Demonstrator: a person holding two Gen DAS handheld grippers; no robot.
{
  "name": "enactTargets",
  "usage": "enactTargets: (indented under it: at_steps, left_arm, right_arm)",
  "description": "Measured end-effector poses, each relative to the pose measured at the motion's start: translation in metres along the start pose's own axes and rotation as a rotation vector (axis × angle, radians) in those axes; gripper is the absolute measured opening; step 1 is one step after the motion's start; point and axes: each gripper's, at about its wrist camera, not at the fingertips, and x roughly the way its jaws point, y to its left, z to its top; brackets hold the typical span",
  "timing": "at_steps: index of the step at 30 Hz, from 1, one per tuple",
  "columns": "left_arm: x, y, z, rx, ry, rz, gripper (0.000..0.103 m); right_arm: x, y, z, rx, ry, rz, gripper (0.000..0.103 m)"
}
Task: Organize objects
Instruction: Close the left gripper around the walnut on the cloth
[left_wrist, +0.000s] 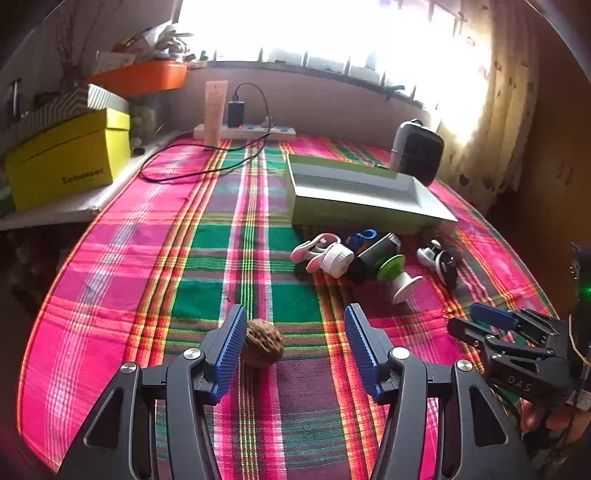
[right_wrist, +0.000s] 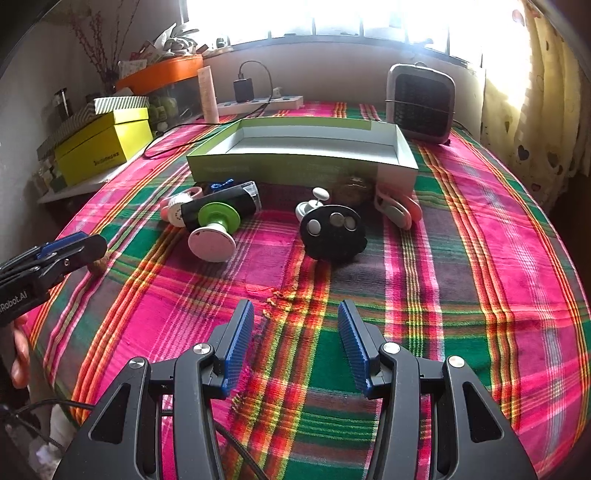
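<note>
A brown walnut (left_wrist: 262, 347) lies on the plaid tablecloth between the jaws of my left gripper (left_wrist: 295, 314), close against the left pad; the jaws stand wide and open. My right gripper (right_wrist: 295, 332) is open too, over bare cloth with nothing between its fingers. Farther back lies a cluster: a green-and-white spool (right_wrist: 214, 232), a black cylinder (right_wrist: 229, 203), a black round object with buttons (right_wrist: 332, 232), pink-and-white clips (right_wrist: 399, 208) and a brown lump (right_wrist: 354, 188). Behind them stands an empty green tray box (right_wrist: 306, 151). The left gripper (right_wrist: 92, 245) hides most of the walnut (right_wrist: 98, 266) in the right wrist view.
A small grey heater (right_wrist: 421, 103) stands behind the box at the right. A power strip (left_wrist: 243, 131) with a black cable, a tall tube (left_wrist: 215, 110) and a yellow box (left_wrist: 66, 158) on a side shelf are at the back left. The right gripper (left_wrist: 465, 319) is at the table's right edge.
</note>
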Motion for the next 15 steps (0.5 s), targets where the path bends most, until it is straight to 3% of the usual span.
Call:
enactTargets:
  at_steps: [5, 15]
  left_arm:
    - [0.002, 0.003, 0.001, 0.007, 0.008, 0.026, 0.054]
    - [0.023, 0.014, -0.008, -0.036, 0.114, 0.057, 0.052]
  right_arm:
    - [0.002, 0.003, 0.004, -0.002, 0.003, 0.011, 0.049]
    - [0.007, 0.013, 0.014, -0.014, 0.005, 0.047, 0.049]
